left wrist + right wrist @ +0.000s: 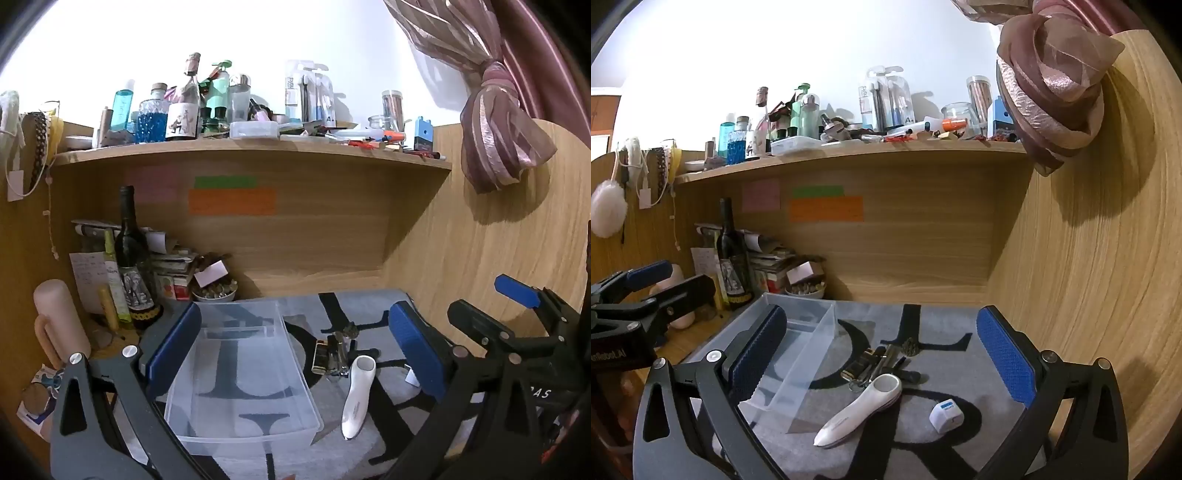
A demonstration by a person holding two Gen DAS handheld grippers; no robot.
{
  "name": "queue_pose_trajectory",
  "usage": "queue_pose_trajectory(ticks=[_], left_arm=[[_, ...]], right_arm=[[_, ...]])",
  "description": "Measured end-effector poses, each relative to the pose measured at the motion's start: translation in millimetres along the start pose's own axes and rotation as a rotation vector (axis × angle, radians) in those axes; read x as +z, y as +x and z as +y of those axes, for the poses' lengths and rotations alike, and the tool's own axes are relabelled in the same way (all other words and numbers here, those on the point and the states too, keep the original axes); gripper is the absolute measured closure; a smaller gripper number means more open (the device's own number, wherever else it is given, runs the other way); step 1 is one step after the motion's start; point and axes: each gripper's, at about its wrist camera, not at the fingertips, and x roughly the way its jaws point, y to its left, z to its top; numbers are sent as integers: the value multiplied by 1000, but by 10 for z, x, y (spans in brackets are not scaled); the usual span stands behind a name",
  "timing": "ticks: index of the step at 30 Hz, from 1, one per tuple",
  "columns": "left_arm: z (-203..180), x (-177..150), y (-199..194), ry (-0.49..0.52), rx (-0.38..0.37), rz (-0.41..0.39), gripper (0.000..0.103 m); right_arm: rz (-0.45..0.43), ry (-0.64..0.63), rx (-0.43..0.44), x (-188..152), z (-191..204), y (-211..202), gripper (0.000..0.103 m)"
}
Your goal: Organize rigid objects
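Both grippers wide open, holding nothing. Left gripper [295, 343] poised over the clear bin [243, 373], the bin sitting mostly between and below its blue fingers [173, 347]. Right gripper [882, 354] aimed slightly down at the loose things on the grey mat [960, 354].

Lying on that mat, right of the bin: a white handheld gadget [862, 413] with a round window at its far end and a tapered tip toward the camera, angled diagonally; just behind it and touching its round end, a small heap of keys [875, 363]; near its right side but apart, a small white box [946, 414] with a blue label. All three within the span of the right jaws, none touched.

Likely handling: gadget stiff, light, smooth-shelled and probably slippery, so best pinched across its narrower middle rather than the rounded head or the tip. Keys hard but loose, liable to splay and dangle; a grip on the bunched middle seems safest. Little box rigid, very light, flat-sided, easy to squeeze across opposite faces, though apt to skid on a glancing touch. Bin stiff but thin-walled and empty, so easily nudged.
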Motion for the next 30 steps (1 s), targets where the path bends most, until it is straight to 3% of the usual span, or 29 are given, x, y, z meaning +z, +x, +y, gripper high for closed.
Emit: queue_pose_trajectory(ticks=[6,7,30], left_arm=[[-78,17,24,18,19,-7,0],[-67,-65,72,1,-8,-2,0],[31,-92,65,-11,-20,4,0]], right_arm=[[1,-4,3,5,7,10,0],[0,-4,4,6,6,10,0],[4,-12,-1,19,20,20,0]])
